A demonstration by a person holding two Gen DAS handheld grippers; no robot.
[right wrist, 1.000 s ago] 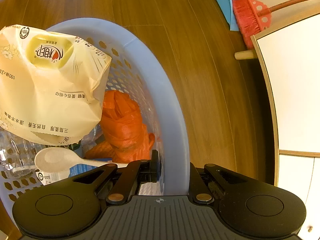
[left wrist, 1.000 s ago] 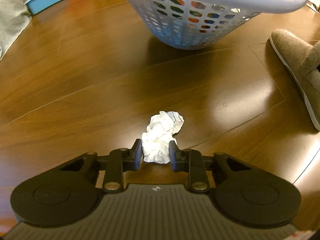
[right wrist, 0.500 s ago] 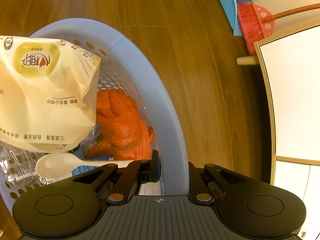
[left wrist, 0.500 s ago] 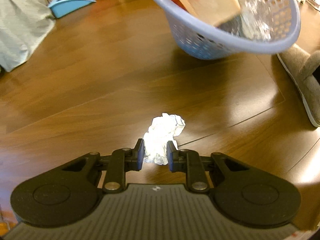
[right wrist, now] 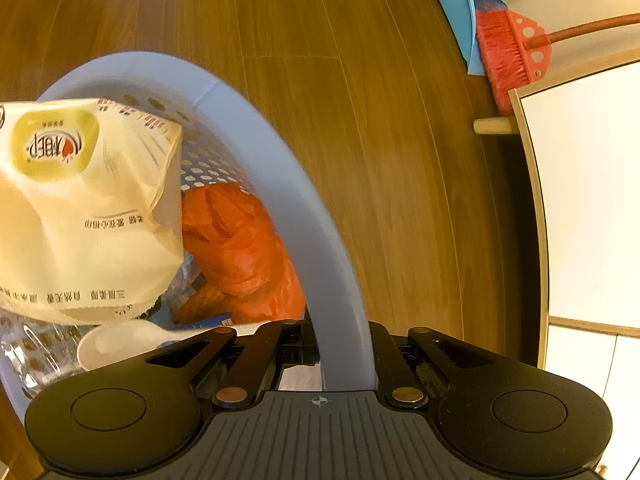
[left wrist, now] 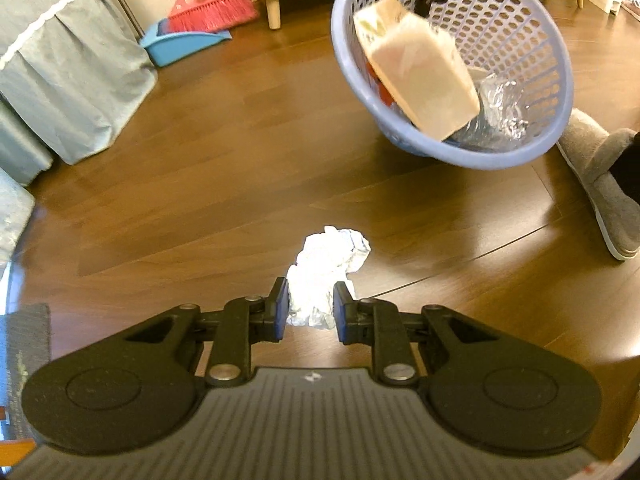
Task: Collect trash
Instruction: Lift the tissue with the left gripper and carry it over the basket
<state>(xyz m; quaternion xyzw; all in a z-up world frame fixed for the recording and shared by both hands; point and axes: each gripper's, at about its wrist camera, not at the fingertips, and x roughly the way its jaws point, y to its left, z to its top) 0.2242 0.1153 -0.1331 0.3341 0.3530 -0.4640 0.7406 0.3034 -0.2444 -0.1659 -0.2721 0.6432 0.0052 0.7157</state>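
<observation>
So the left tool has a crumpled paper wad pinched between its two pads, narrow gap, the wad sticking out ahead of the tips and a bit to the right, with the floor below it. Can't tell for sure if it's fully clear of the floor. The right tool is clamped on the rim of the basket, one finger inside, one outside, and the basket hangs tilted up ahead and to the right of the left tool. Inside it, just ahead-left of the right tool: a cream bag, an orange bag, a white spoon and some clear crinkly plastic. My read on the wad: super light, soft, squashes easily, not fragile at all, so a mid-body pinch like this is fine, though a loose flap could slip out if only an edge were caught. The basket is the trickier one: light but floppy-ish plastic held by one spot on the rim, so it'll swing and tip. A slipper sits far right, a red broom way ahead-left.
</observation>
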